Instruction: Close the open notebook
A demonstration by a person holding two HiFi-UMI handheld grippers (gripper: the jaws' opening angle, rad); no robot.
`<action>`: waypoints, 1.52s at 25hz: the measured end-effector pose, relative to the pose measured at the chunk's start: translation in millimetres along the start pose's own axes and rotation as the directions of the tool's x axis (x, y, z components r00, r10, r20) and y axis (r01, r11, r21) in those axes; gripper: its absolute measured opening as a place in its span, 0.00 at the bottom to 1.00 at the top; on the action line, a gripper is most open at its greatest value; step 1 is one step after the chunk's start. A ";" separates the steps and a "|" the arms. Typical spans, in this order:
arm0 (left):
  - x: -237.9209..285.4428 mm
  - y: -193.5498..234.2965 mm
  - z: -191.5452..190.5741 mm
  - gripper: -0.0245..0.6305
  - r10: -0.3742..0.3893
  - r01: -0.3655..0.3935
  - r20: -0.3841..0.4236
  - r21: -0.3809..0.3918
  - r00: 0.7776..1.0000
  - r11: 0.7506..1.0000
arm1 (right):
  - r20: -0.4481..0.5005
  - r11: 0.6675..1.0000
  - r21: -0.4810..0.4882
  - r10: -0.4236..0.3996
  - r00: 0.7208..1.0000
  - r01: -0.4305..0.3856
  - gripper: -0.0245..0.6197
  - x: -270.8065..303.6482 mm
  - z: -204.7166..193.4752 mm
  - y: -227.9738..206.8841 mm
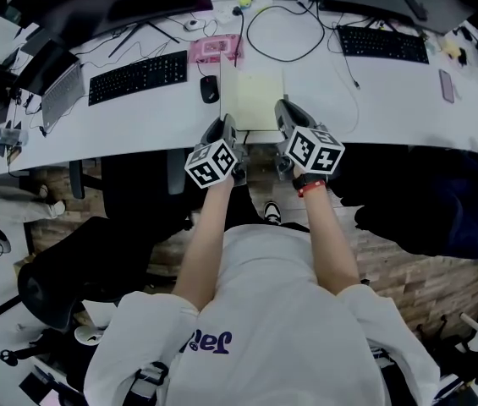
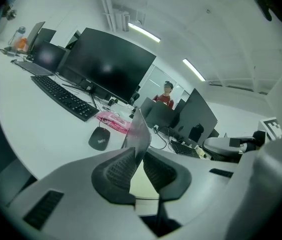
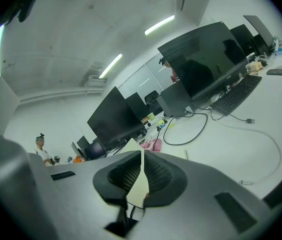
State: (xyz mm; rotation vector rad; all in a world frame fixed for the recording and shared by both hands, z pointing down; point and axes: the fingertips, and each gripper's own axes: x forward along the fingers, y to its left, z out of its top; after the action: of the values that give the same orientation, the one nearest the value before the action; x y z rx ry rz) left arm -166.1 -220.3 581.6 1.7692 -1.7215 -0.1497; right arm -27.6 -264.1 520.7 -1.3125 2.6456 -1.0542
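Pinching thin sheets of the pale-yellow notebook (image 1: 253, 100), left tongs (image 2: 140, 156) and right tongs (image 3: 141, 171) meet mid-frame at the smooth white bench (image 1: 162, 118); a rounded black mouse (image 1: 210, 89) lies just left.

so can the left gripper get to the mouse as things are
Probably not yet: the left gripper is shut on a raised sheet of the notebook. The mouse lies close on bare desk just beside it, nothing between, so once it lets go the way looks free.
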 end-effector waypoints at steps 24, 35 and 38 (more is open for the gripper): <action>15.2 -43.1 -25.1 0.20 -0.027 0.046 -0.075 0.256 0.997 0.966 | 0.031 0.999 0.016 -0.051 0.998 0.051 0.09 -27.3 6.3 -28.4; 20.9 -55.8 -36.6 0.22 -0.035 0.074 -0.117 0.350 0.993 0.934 | 0.040 0.997 0.021 -0.073 0.997 0.072 0.09 -35.3 5.4 -34.6; 22.6 -58.5 -39.6 0.22 -0.037 0.081 -0.125 0.371 0.991 0.925 | 0.039 0.997 0.020 -0.079 0.996 0.078 0.09 -36.6 4.0 -36.2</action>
State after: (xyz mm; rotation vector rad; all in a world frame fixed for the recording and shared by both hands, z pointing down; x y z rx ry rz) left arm -93.3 -231.3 590.1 2.0585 -1.6946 0.2720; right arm 22.8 -255.8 528.1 -1.4289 2.5694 -1.0478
